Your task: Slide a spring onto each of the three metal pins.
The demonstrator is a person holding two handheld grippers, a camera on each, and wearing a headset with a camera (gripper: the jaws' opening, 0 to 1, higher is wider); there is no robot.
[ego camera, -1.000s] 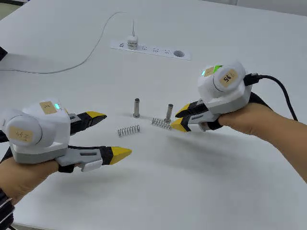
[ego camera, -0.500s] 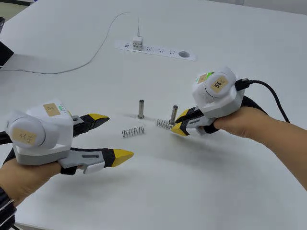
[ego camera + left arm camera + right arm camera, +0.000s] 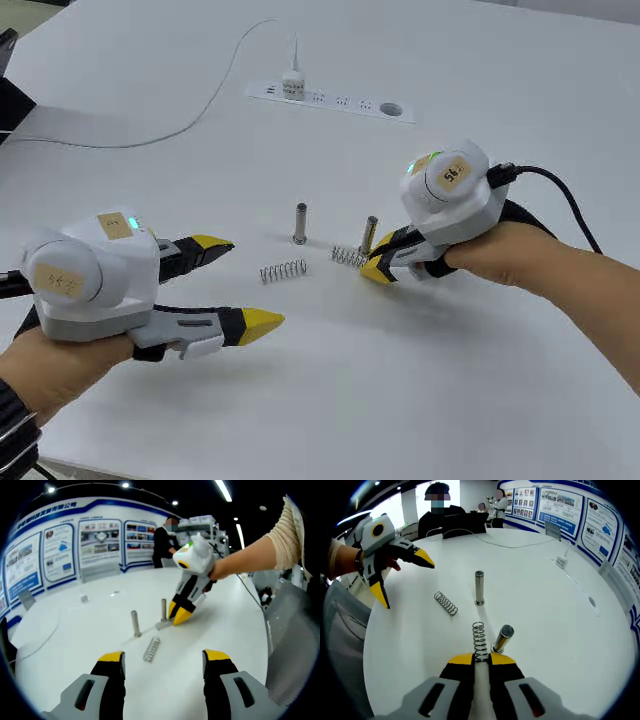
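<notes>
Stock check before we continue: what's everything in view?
Left pin and right pin: two, silver, standing mid-table.
Loose spring: one, silver, lying near the left pin.
Held spring: one, silver, beside the right pin, end between the right gripper's jaws.
Power strip: one, white, table's far side, with white plug and cable.
Table: one, white.
Bystanders: at least two, one in black, beyond the table.
Left gripper: one, white, black and yellow, open, near side.
Right gripper: one, same colours, shut on the held spring.
</notes>
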